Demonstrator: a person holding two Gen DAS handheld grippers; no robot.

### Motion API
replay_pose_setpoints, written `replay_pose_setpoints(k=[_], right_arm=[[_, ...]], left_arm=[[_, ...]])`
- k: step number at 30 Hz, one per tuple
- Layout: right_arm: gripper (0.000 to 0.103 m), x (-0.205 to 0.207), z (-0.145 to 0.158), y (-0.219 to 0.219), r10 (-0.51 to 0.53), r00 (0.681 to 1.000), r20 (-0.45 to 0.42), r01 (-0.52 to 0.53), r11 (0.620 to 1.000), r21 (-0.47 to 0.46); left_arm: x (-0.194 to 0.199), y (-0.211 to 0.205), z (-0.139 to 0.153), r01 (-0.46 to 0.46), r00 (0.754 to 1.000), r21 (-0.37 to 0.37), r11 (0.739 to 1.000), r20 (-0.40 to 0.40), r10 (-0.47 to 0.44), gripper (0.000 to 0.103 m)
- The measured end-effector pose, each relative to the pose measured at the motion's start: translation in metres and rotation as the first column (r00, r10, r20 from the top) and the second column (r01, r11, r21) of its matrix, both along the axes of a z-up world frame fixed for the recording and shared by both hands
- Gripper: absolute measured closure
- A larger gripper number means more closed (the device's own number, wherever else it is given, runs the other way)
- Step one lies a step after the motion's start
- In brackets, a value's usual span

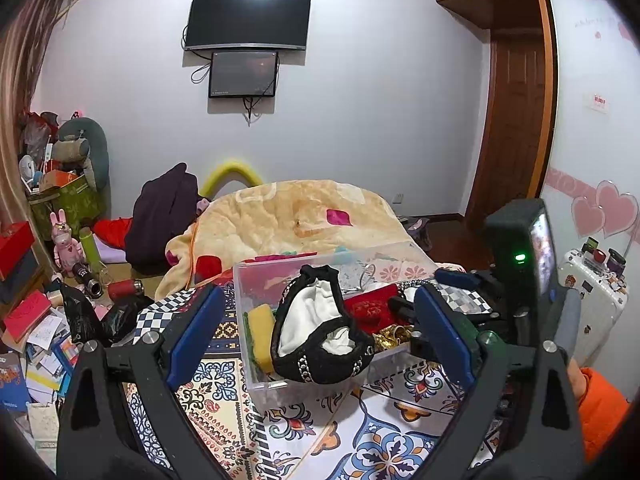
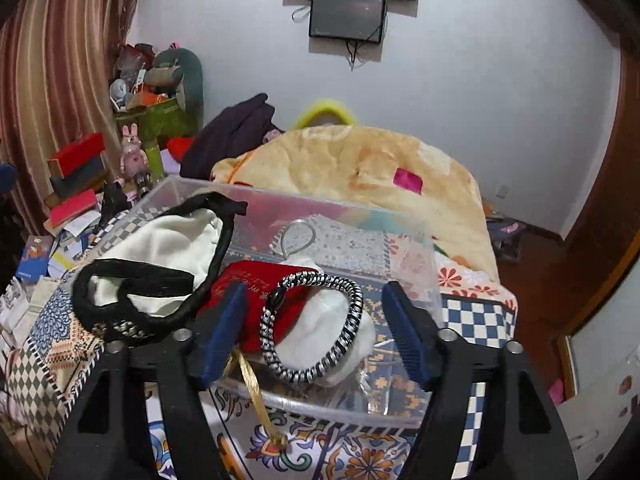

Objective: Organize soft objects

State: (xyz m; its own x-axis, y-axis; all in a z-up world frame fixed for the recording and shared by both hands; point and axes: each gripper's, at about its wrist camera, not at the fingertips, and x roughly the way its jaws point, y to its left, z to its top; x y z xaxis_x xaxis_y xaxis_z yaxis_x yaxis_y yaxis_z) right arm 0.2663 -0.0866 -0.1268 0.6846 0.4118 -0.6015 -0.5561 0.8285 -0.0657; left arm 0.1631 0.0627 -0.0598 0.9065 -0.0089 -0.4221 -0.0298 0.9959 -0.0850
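The black-trimmed white fabric pouch [image 1: 320,320] is draped over the near-left wall of the clear rectangular plastic box [image 1: 256,376], beside a red embroidered cloth pouch [image 2: 256,292] and a black-and-silver braided bracelet [image 2: 312,328] on white padding. The box is set on a patterned bedspread [image 1: 384,440]. The left gripper [image 1: 320,336] and right gripper [image 2: 314,332] are both spread wide, with nothing grasped.

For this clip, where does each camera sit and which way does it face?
Left wrist: behind the open left tool, facing the clear plastic box and black-and-white pouch; right tool and an orange sleeve show at right.
Right wrist: behind the open right tool, above the box's near rim, facing a braided ring on a red pouch.
Shared: box, pouch, blanket, wall screens.
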Motion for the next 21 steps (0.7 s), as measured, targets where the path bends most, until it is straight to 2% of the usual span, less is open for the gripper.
replay_pose_setpoints(k=[8, 14, 16, 21], right_arm=[[0.023, -0.03, 0.049, -0.03, 0.037, 0.996, 0.08, -0.045, 0.994, 0.099], [0.01, -0.076, 0.093, -0.057, 0.042, 0.98, 0.197, -0.078, 0.98, 0.181], [0.0, -0.094, 0.104, -0.063, 0.032, 0.969, 0.245, -0.082, 0.977, 0.199], [0.0, -0.125, 0.118, -0.073, 0.014, 0.948, 0.319, -0.088, 0.971, 0.222]], left_arm=[[-0.019, -0.003, 0.026, 0.007, 0.998, -0.011, 1.0, 0.065, -0.007, 0.007], [-0.05, -0.011, 0.057, -0.001, 0.986, 0.018, 1.0, 0.167, -0.002, 0.003], [-0.06, -0.013, 0.066, -0.002, 0.981, 0.025, 1.0, 0.195, -0.003, 0.002], [-0.085, -0.024, 0.08, 0.009, 0.968, 0.041, 0.999, 0.249, -0.019, 0.0]])
